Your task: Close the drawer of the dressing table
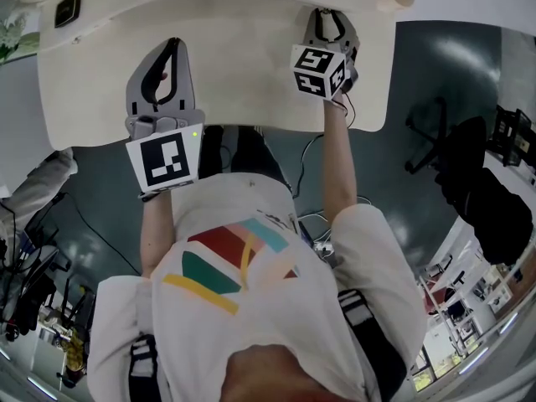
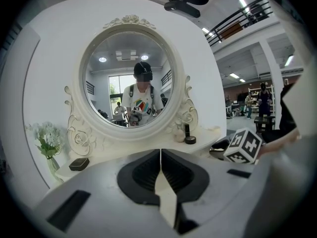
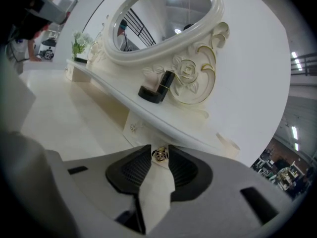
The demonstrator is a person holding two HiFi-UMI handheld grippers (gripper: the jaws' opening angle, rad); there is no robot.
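My right gripper points at the back of the white dressing table, just under its raised shelf. A small brass drawer knob sits between its fingertips; the pads flank it closely without a firm squeeze, so the jaws are open. The drawer front itself is hidden behind the jaws. In the head view this gripper is at the table's far right. My left gripper hovers over the tabletop's left part. Its jaws are shut and empty, facing the oval mirror.
On the shelf stand a black lipstick with its cap, a flat black box and a vase of white flowers. A second small drawer with its own knob sits under the shelf. An office chair stands right of the table.
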